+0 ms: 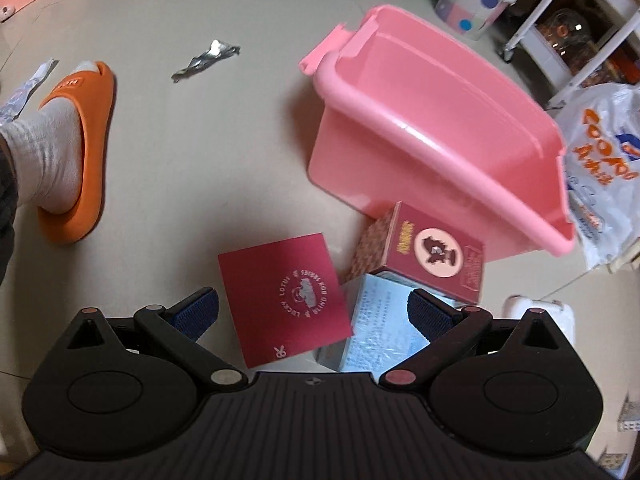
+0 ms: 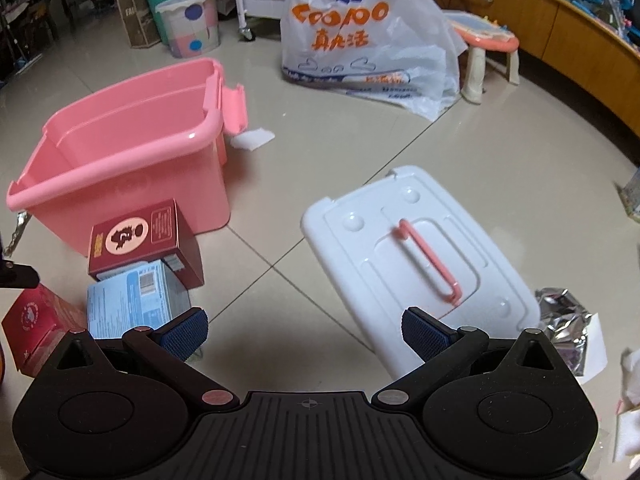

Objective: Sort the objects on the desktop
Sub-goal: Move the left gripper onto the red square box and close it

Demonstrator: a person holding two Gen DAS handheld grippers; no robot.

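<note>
Pink plastic storage bin [image 1: 420, 120] is seen on the tiled floor in the left wrist view, with a dark red box [image 1: 436, 254], a light blue box [image 1: 380, 320] and a crimson square box [image 1: 282, 300] just before it. The left claw [image 1: 314, 314] is spread wide, nothing gripped. In the right wrist view, the right claw [image 2: 304, 334] is also held wide and empty, above the floor beside the white lid [image 2: 416, 264].

Pink bin [image 2: 120, 152] open-topped; boxes [image 2: 144, 240] crowd its front; white lid [image 2: 420, 256] blocks right floor.
</note>
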